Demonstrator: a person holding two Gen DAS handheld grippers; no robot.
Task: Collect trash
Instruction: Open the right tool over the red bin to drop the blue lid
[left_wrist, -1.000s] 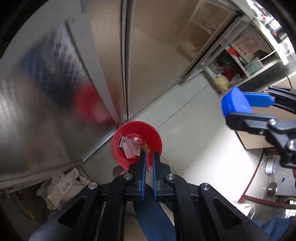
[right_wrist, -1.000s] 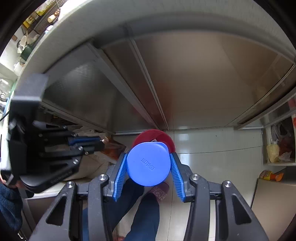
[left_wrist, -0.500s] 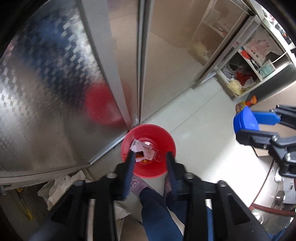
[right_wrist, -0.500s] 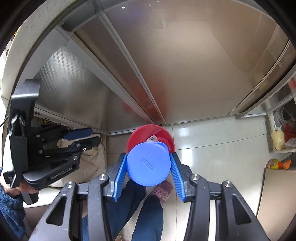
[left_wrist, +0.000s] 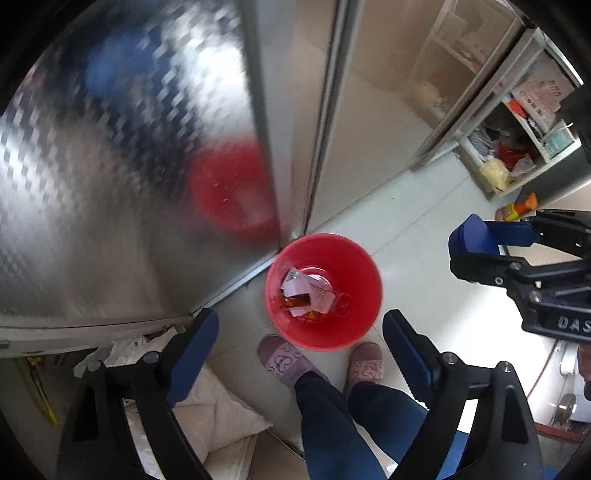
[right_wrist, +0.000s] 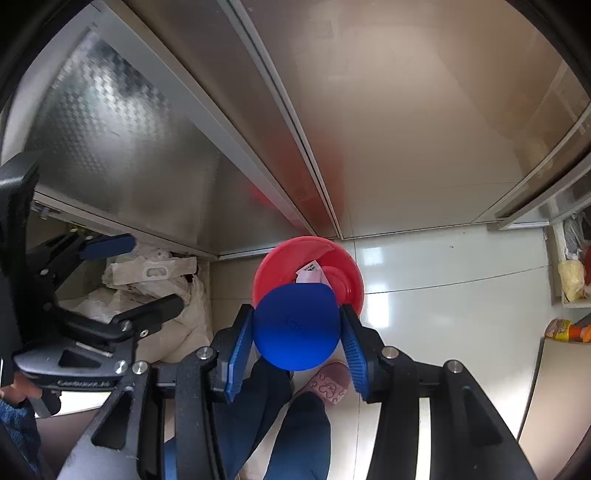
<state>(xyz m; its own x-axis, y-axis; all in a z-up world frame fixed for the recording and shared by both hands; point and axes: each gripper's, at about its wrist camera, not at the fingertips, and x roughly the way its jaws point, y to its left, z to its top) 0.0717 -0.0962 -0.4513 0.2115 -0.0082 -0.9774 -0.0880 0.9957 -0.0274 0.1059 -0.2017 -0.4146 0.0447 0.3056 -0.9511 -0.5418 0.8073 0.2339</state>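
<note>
Scraps in the red bin show only past the just-opened, empty left claw; right claw clamps a blue cap.

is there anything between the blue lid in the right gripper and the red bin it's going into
Nothing visible blocks it. The right hand-held gripper holds the blue lid over the near side of the open red bin, which has no cover. Only paper scraps lie at the bottom. The left hand-held gripper stands open and empty.

Your left tongs just opened wide, nothing between them, above red bin holding wrappers. Right tongs at 3 o'clock grip blue cap. Slippers at 6 o'clock of bin.
</note>
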